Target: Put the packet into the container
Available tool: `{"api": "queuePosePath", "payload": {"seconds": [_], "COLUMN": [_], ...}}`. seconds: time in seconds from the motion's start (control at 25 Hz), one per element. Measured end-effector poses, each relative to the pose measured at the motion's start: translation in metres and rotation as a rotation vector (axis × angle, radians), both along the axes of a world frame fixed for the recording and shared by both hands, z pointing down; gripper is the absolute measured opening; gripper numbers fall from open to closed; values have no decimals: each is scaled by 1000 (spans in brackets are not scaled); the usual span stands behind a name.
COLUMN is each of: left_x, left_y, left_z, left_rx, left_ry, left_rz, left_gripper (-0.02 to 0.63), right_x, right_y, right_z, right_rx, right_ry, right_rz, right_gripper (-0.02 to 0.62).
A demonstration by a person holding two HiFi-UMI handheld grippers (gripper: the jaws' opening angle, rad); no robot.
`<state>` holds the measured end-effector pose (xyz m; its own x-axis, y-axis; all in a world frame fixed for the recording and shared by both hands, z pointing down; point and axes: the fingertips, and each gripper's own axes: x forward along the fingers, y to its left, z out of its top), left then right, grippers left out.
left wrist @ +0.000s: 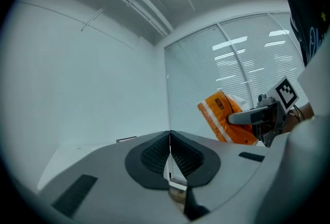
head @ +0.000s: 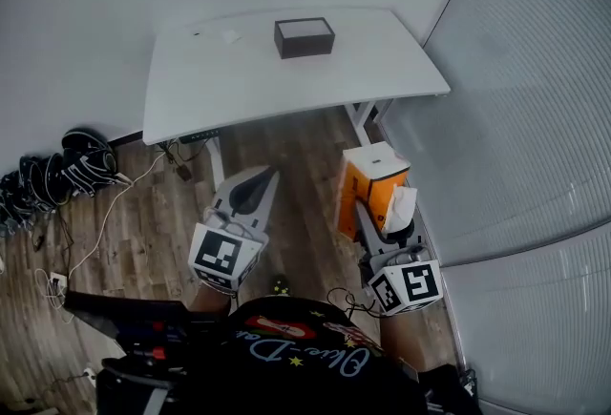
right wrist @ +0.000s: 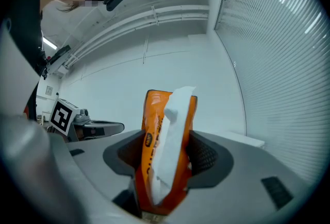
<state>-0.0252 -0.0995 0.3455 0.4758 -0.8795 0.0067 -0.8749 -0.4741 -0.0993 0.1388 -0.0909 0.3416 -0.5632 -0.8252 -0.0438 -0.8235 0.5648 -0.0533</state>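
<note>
Dark cloth with bright lettering, the shirt of the person [head: 296, 346] at work, filled the bottom of the head view. Just beyond it, both hand-held tools hung low over a brown wooden floor [head: 305, 213]. The right gripper [right wrist: 166, 152] stood clamped on an orange plastic packet with a white sheet poking from its top [right wrist: 170, 109]. Its dark pads pressed the packet's two flanks and its jaws were spread wide by the bulk between them. The left gripper [left wrist: 169, 148] carried nothing, its jaws brought together so that only a thin seam showed between the ribbed pads.

The packet was therefore off the ground and in the grip, beside a pane of white blinds [head: 535, 117] on the person's right. It was well apart from the white curved-edge table [head: 220, 84] ahead. On that table, toward its far edge, sat the dark rectangular open-topped container [head: 305, 36], with nothing near it. A tangle of black cables [head: 67, 170] lay on the floor at the left.

By all appearances the pick-up was done and the carry was the step in hand. The next move would call for raising the right gripper to table height and bringing the packet over the container's open top. It would then need lowering and the jaws letting go. The packet looked soft and top-heavy, so it might catch on the rim.
</note>
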Motion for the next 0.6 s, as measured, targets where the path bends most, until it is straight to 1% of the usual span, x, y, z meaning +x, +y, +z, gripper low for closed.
{"api": "queuePosePath", "payload": {"seconds": [0.12, 0.32, 0.44, 0.6], "left_x": [-2, -5, -6, -6], "left_y": [-26, -80, -108, -149], "left_z": [4, 16, 19, 15], "left_rx": [-12, -39, -37, -30], "left_ry": [-5, 8, 3, -5], "left_rz": [3, -19, -37, -66], "left_gripper": [9, 9, 9, 9], "right_x": [0, -11, -15, -11], "right_y": [-30, -87, -116, -166], "right_z": [5, 19, 22, 18], "right_rx": [-19, -55, -50, -44], "right_ry": [-22, -37, -32, -39], "right_rz": [12, -22, -44, -56], "right_gripper": [244, 244, 244, 244]}}
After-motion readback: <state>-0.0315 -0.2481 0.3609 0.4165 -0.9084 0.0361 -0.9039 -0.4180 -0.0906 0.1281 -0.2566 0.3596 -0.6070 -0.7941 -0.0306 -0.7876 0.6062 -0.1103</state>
